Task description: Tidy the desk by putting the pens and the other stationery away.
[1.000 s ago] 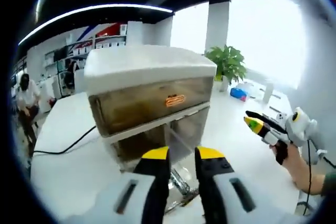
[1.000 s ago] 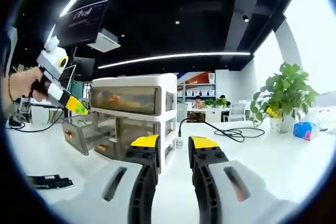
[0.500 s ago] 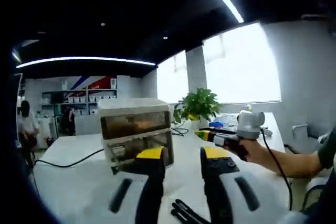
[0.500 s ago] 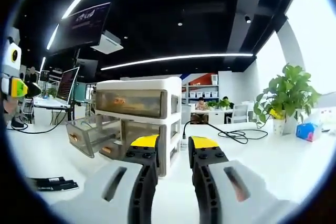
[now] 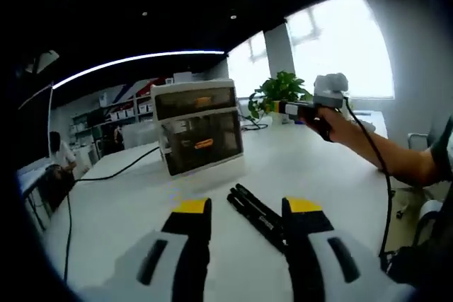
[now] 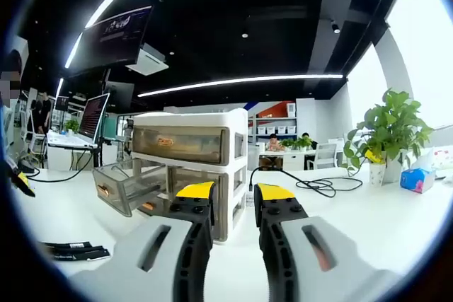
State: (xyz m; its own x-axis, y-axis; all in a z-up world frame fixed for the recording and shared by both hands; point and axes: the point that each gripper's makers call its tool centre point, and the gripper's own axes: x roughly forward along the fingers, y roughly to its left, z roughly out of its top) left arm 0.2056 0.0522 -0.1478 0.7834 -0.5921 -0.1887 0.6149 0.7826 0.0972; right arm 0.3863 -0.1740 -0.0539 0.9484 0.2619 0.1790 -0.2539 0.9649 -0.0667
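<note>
Two or three black pens (image 5: pixel 256 209) lie together on the white desk (image 5: pixel 141 210), just ahead of my left gripper (image 5: pixel 248 208) and between its jaw tips. That gripper is open, with nothing held. Behind them stands a white drawer unit (image 5: pixel 200 129) with see-through drawers. In the right gripper view the unit (image 6: pixel 185 153) has its middle drawer (image 6: pixel 126 184) pulled out to the left, and the pens (image 6: pixel 74 251) lie at the lower left. My right gripper (image 6: pixel 236 192) hovers open and empty in front of the unit. A hand holds it up beside the unit (image 5: pixel 311 104).
A black cable (image 5: pixel 106 175) runs across the desk left of the unit, and another cable (image 6: pixel 311 185) coils to its right. A potted plant (image 6: pixel 386 132) and a blue box (image 6: pixel 410 178) stand at the far right. More desks and people sit behind.
The left view has drawn back from the drawer unit and dropped toward the desk, so the pens now lie between its jaws, which stand wider apart. The right view has barely shifted.
</note>
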